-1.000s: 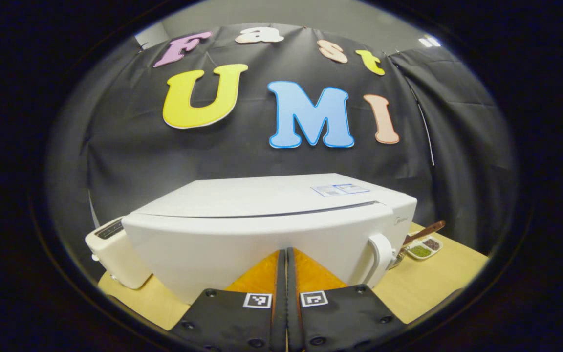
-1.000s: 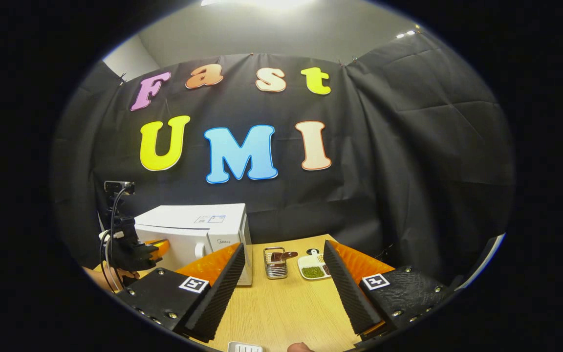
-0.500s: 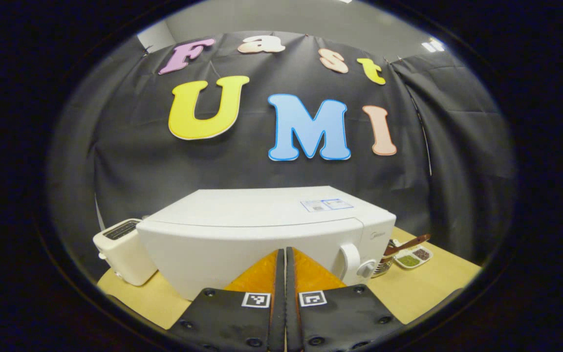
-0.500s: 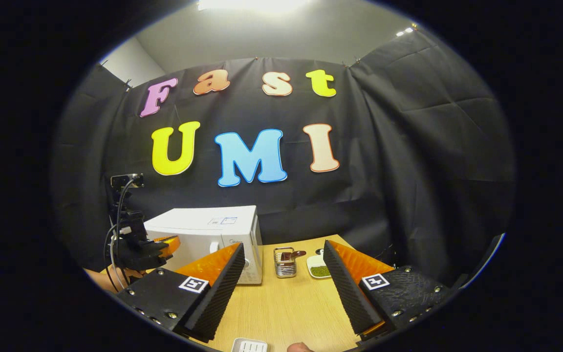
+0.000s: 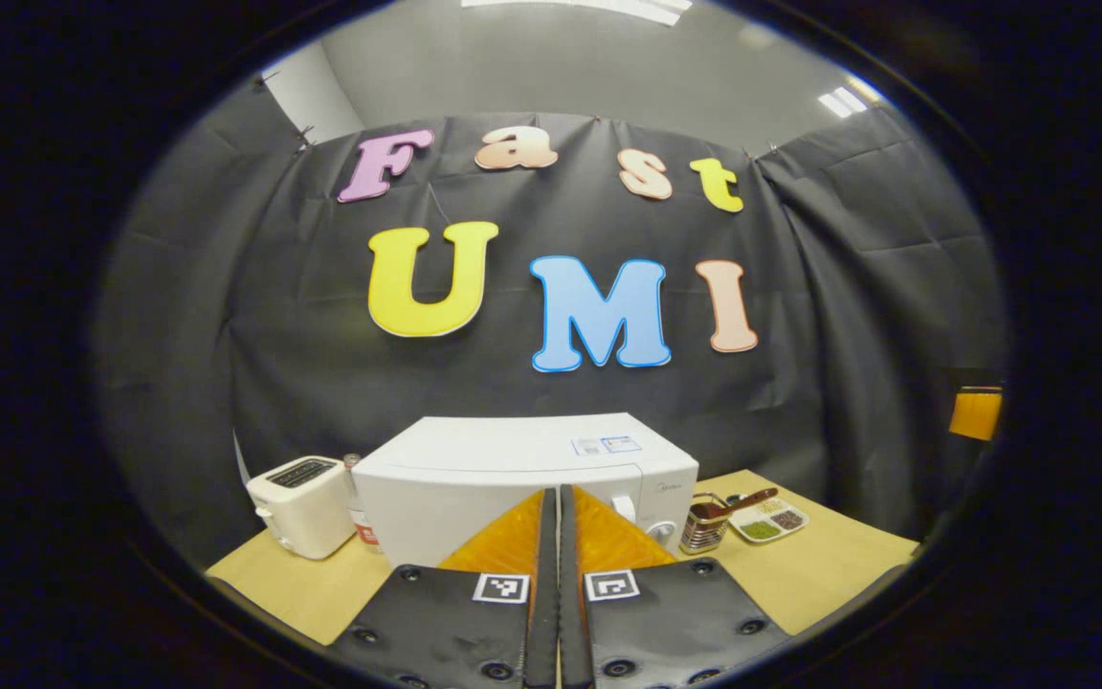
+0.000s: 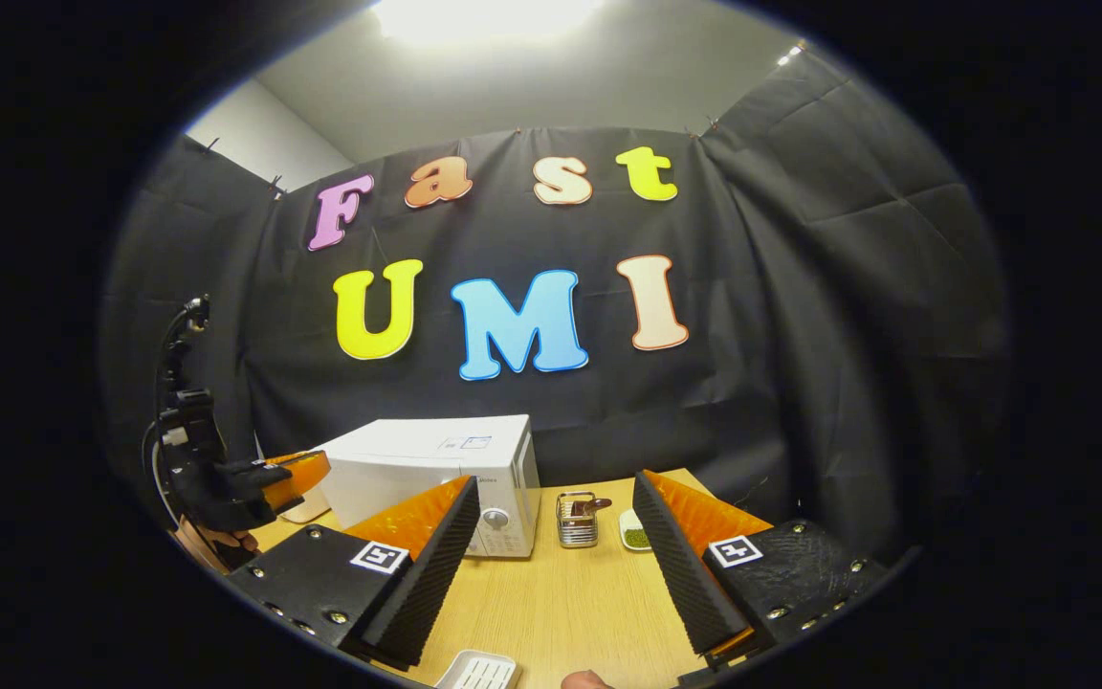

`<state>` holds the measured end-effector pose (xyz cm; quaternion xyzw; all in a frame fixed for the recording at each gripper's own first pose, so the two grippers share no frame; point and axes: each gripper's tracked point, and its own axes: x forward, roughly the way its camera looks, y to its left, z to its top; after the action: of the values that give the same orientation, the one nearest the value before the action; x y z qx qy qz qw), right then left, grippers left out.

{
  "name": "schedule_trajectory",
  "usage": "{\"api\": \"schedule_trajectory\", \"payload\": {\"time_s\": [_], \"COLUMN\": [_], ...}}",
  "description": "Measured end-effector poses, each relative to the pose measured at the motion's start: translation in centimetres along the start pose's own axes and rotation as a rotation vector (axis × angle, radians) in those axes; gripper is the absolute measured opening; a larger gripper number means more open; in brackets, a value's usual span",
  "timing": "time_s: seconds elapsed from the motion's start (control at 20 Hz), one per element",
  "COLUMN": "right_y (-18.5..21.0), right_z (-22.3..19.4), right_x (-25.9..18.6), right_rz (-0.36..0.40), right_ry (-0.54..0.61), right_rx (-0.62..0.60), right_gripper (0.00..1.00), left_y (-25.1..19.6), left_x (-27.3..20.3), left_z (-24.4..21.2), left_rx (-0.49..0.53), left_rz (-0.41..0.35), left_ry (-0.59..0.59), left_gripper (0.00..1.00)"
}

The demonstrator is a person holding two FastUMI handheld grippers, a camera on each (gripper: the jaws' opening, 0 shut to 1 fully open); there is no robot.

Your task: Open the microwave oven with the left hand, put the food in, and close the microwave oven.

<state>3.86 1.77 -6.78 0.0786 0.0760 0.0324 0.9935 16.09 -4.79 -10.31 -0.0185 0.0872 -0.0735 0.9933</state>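
The white microwave stands at the back of the wooden table with its door closed. My left gripper is shut with nothing between its fingers, pointing at the door from a short way back. In the right gripper view the microwave sits left of centre, and the left gripper hovers in front of it, held by a hand. My right gripper is wide open and empty, over the table well clear of the oven. A small tan thing peeks in at the bottom edge; I cannot tell what it is.
A white toaster stands left of the microwave. Right of it are a metal holder with a brown spoon and a small white dish of seasonings. A ridged white dish lies at the near table edge.
My left gripper has drawn back from the microwave's front, staying shut. My right gripper has also backed off and tilted up, still open.
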Motion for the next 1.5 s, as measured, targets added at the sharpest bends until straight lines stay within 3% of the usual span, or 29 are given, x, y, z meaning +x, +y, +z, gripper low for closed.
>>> {"api": "schedule_trajectory", "payload": {"time_s": [0.05, 0.1, 0.3, 0.8, 1.0, 1.05, 1.15, 1.3, 1.4, 1.5], "right_y": [-0.3, -0.6, -1.4, -1.1, 0.6, 1.4, 2.5, 3.8, 4.6, 5.3], "right_z": [0.2, 0.3, 0.9, 1.5, 1.6, 1.5, 1.5, 1.5, 1.3, 1.2], "right_x": [-0.5, -1.1, -3.2, -5.2, -6.0, -6.1, -6.2, -6.2, -6.0, -5.9], "right_rz": [0.009, 0.018, 0.061, 0.025, 0.015, 0.021, 0.027, 0.033, 0.039, 0.047], "right_ry": [-0.005, -0.008, -0.023, -0.049, -0.070, -0.070, -0.075, -0.080, -0.079, -0.078], "right_rx": [-0.006, -0.009, -0.022, 0.009, -0.010, -0.005, -0.003, -0.017, -0.016, -0.020], "right_gripper": [0.98, 0.98, 0.98, 0.98, 0.98, 0.98, 0.98, 0.98, 0.98, 0.98], "left_y": [-0.3, -0.7, -2.2, -3.6, -2.9, -2.6, -1.6, -0.5, 0.1, 0.8], "left_x": [-1.3, -2.7, -7.6, -14.0, -15.7, -15.9, -16.1, -17.0, -17.8, -18.3], "left_z": [0.5, 0.9, 2.2, 5.3, 5.3, 4.9, 4.8, 5.4, 6.2, 6.5], "left_rx": [0.001, 0.005, 0.002, 0.018, -0.005, -0.005, -0.002, 0.011, 0.022, 0.038], "left_rz": [0.009, 0.015, 0.046, 0.016, 0.015, 0.016, 0.024, 0.027, 0.028, 0.036], "left_ry": [-0.009, -0.014, -0.045, -0.113, -0.117, -0.111, -0.110, -0.130, -0.154, -0.169], "left_gripper": [0.03, 0.07, 0.07, 0.10, 0.51, 0.67, 0.82, 0.85, 0.93, 0.92]}}
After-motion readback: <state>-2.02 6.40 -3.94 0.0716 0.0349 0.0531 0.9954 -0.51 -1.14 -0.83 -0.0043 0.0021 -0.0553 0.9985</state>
